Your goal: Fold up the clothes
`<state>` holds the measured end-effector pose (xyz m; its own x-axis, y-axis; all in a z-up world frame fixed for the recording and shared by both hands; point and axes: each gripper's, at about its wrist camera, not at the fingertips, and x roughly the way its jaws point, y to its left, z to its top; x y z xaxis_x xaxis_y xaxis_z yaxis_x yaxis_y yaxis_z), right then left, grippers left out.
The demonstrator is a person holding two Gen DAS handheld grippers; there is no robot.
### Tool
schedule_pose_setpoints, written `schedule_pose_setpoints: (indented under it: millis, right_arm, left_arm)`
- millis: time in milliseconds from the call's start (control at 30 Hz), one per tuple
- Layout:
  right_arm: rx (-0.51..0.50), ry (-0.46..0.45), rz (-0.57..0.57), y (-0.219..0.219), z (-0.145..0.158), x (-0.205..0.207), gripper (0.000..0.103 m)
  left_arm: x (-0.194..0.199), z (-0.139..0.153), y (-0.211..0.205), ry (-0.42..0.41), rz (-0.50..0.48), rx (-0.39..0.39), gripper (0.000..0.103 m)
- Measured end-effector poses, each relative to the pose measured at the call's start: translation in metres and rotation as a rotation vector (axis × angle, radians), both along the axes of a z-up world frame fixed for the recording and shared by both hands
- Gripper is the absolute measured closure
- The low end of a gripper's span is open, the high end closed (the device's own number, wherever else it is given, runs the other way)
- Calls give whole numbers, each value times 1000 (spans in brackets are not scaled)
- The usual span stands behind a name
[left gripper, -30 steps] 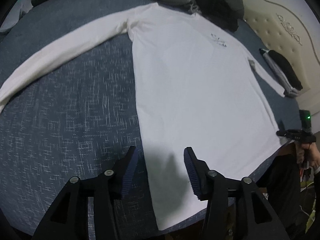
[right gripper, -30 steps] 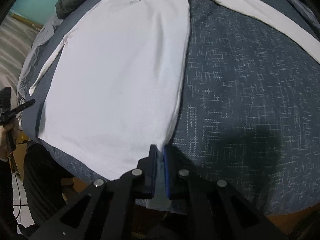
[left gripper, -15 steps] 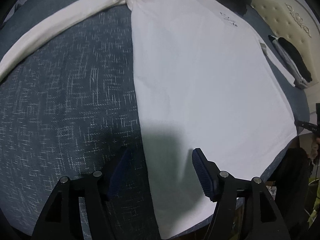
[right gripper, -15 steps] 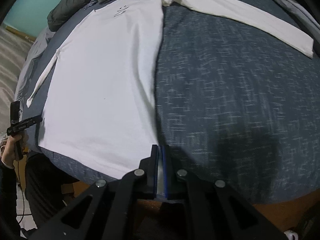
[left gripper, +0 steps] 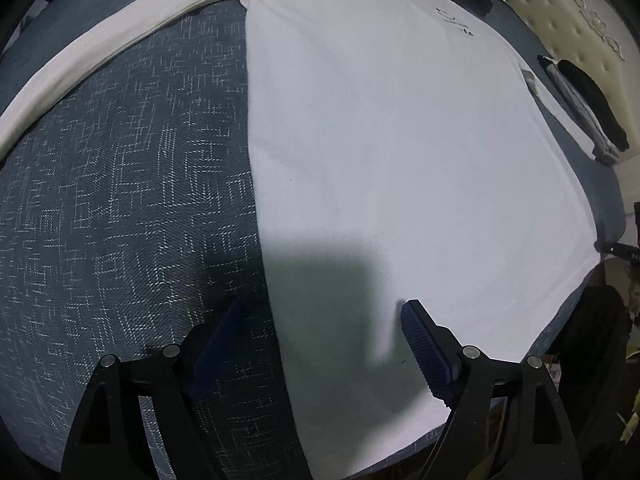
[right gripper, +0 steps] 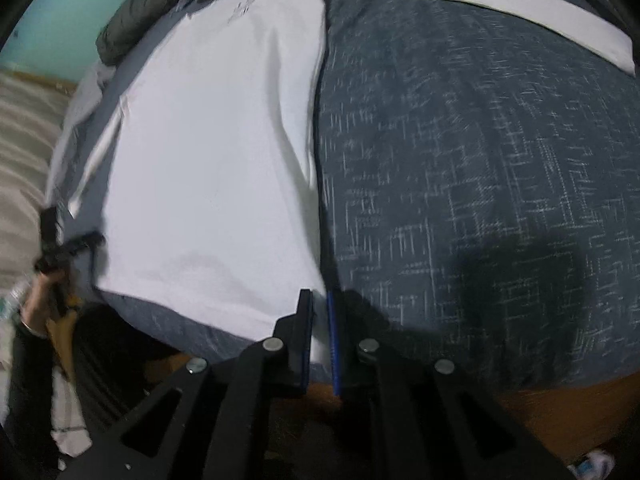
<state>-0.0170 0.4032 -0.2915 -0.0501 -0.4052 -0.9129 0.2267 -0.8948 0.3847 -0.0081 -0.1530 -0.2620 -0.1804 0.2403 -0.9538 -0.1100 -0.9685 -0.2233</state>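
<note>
Right claw (right gripper: 319, 316) is pinched tight on the bottom corner of the white long-sleeve shirt (left gripper: 392, 152) at the bed's near edge. Left claw (left gripper: 324, 320) has just been opening and stands wide, straddling the shirt's other side edge, looks like not touching. Shirt lies flat on the blue bedspread (left gripper: 132, 184), sleeves out, with dark clothes (right gripper: 160, 4) beyond the collar.

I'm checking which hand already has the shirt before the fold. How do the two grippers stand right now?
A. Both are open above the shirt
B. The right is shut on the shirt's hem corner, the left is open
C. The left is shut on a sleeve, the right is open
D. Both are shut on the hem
B: the right gripper pinches white cloth of the shirt at its hem corner, while the left gripper stands wide open straddling the shirt's other side edge.
</note>
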Motion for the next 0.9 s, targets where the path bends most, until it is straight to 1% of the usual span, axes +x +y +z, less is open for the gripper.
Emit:
schedule_pose_setpoints:
  millis: [33, 67, 167, 233, 367, 433, 533, 567, 600, 633, 667, 733, 800, 833, 900]
  right_arm:
    - [6, 3, 13, -2, 1, 2, 100]
    - [10, 7, 29, -4, 2, 5, 100]
    - [66, 21, 60, -4, 6, 9, 101]
    - [55, 20, 54, -1, 9, 8, 101]
    - [39, -32, 31, 6, 12, 1, 97]
    - [50, -25, 23, 8, 19, -4, 97]
    - [6, 10, -17, 10, 35, -19, 95]
    - [-2, 25, -29, 8, 39, -26, 90]
    - [-7, 39, -39, 7, 41, -33, 78]
    - [-10, 48, -50, 5, 42, -41, 73]
    - [-12, 52, -62, 4, 41, -48, 72]
    - [-23, 57, -81, 0, 37, -63, 72]
    - [-21, 69, -92, -19, 28, -71, 72]
    - [-14, 68, -91, -20, 24, -77, 72]
    - [2, 56, -86, -20, 16, -87, 73]
  left_arm:
    - [1, 0, 0, 0, -3, -3, 18]
    - [2, 0, 1, -1, -7, -6, 18]
    - [3, 0, 0, -3, -7, -4, 18]
    - [5, 0, -1, -4, -4, 1, 18]
    - [8, 1, -3, -3, -6, 4, 18]
    - [10, 1, -3, -4, -8, 4, 18]
    - [12, 0, -3, -10, -10, -2, 18]
    - [12, 0, -2, -13, -11, -6, 18]
    - [12, 0, -2, -15, -12, -9, 18]
    - [13, 0, -2, -17, -11, -8, 16]
    - [14, 0, -1, -18, -11, -5, 14]
    - [15, 0, -1, -20, -14, -9, 13]
    - [17, -1, 0, -21, -18, -18, 13]
    - [18, -1, 0, -22, -18, -15, 12]
    - [19, -1, 0, -24, -18, -8, 8]
